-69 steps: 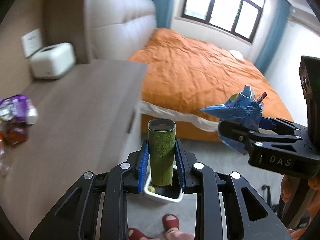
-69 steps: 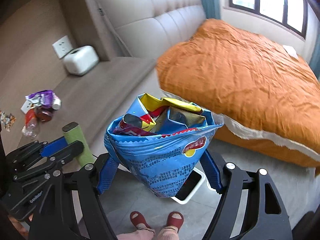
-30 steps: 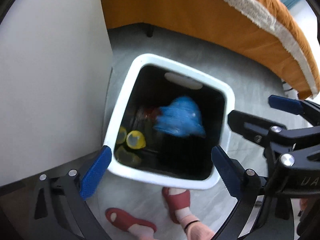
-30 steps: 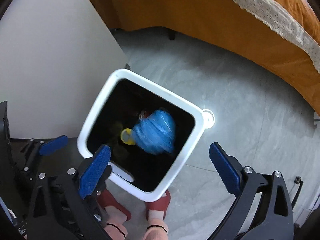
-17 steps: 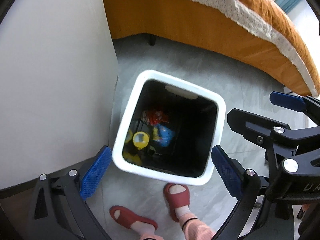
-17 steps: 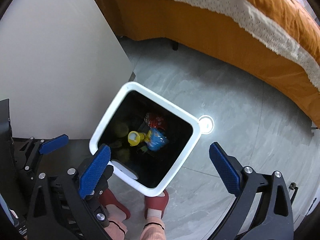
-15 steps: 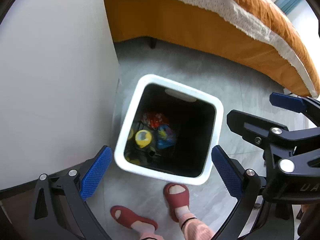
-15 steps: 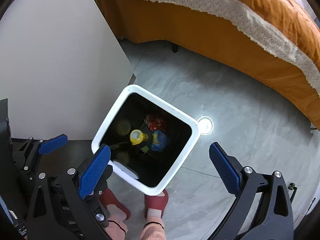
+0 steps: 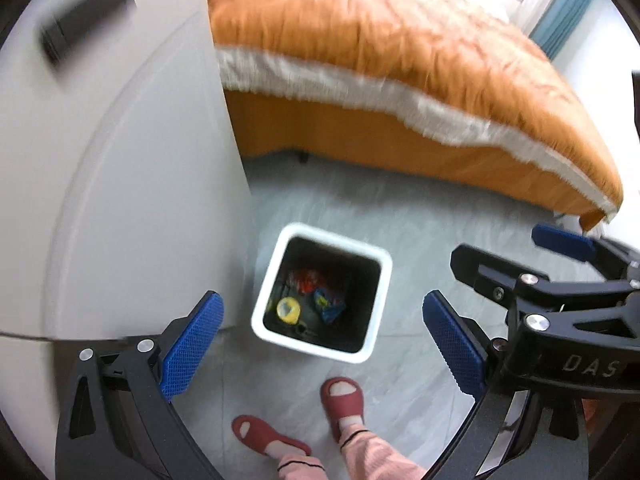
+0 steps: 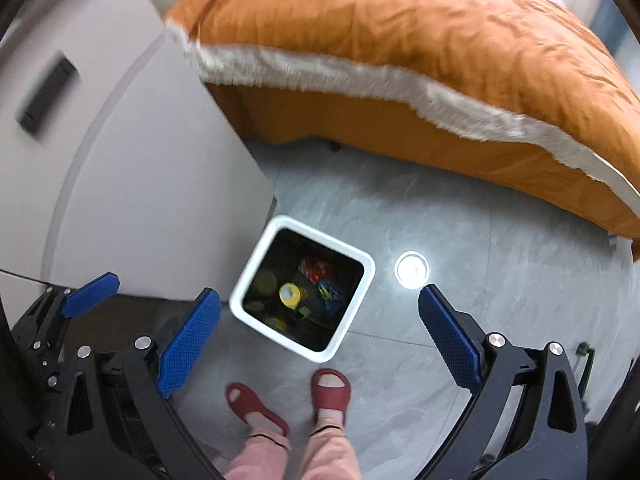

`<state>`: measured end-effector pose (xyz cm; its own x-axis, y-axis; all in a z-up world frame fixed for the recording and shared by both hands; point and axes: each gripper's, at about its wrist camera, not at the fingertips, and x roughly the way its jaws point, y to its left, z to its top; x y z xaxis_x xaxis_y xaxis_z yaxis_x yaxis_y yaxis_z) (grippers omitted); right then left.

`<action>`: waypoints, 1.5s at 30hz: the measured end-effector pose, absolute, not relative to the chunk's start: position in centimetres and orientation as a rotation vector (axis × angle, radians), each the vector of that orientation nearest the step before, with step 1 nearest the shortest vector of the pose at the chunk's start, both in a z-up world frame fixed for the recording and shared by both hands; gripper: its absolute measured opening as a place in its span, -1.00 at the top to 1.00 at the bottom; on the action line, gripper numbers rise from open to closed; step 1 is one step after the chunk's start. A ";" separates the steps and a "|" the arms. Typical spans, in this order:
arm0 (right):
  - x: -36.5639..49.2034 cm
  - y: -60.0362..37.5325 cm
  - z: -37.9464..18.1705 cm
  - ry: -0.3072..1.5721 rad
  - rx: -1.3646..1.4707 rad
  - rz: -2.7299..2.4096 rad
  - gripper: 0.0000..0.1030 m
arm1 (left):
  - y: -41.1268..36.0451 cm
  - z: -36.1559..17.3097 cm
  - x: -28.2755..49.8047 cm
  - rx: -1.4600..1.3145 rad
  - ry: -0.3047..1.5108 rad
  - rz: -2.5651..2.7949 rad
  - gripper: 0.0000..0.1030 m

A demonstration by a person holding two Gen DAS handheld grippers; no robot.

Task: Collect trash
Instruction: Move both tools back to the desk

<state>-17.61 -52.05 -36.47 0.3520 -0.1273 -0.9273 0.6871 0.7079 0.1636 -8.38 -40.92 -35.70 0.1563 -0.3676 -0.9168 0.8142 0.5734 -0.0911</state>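
A white square trash bin [image 9: 382,264] stands on the grey floor, also in the right wrist view [image 10: 368,270]. Inside lie a blue chip bag [image 9: 329,305], a red wrapper [image 9: 306,280] and a yellow-capped item [image 9: 288,309]; they also show in the right wrist view: bag [image 10: 330,294], wrapper [image 10: 316,269], yellow item [image 10: 290,294]. My left gripper [image 9: 322,346] is open and empty, high above the bin. My right gripper [image 10: 318,338] is open and empty above the bin; it also shows at the right of the left wrist view [image 9: 560,264].
A white cabinet side [image 9: 140,200] stands left of the bin. The orange bed [image 10: 420,60] fills the far side. A round floor fitting [image 10: 411,270] lies right of the bin. The person's feet in red slippers [image 10: 330,394] stand just before the bin.
Both grippers let go of their trash, the green tube and the blue chip bag, which fell into the bin. Both grippers have since risen, so the bin looks smaller.
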 end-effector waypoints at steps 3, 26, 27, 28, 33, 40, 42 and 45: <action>-18.8 -51.5 -32.0 1.015 0.591 -0.589 -0.91 | -40.2 -30.7 -9.2 0.455 1.045 -0.905 -0.90; -8.2 -39.1 -11.1 0.703 0.318 -0.163 -0.91 | -21.3 -10.4 -0.1 0.184 0.703 -0.415 -0.90; -7.4 -38.2 -10.6 0.702 0.304 -0.137 -0.91 | -19.9 -10.1 0.8 0.160 0.701 -0.370 -0.90; -6.5 -37.3 -10.1 0.699 0.288 -0.116 -0.91 | -18.9 -9.8 1.6 0.143 0.704 -0.340 -0.90; -2.5 -32.9 -8.2 0.685 0.211 -0.024 -0.91 | -12.4 -9.0 6.0 0.048 0.721 -0.150 -0.90; 2.7 -28.3 -7.0 0.694 0.138 0.103 -0.91 | -7.5 -9.6 9.3 -0.036 0.764 -0.032 -0.90; 4.3 -26.9 -6.7 0.693 0.109 0.135 -0.91 | -6.8 -9.9 9.9 -0.038 0.772 -0.018 -0.90; 6.5 -25.2 -6.7 0.699 0.075 0.173 -0.91 | -6.3 -10.5 10.7 -0.039 0.795 -0.013 -0.90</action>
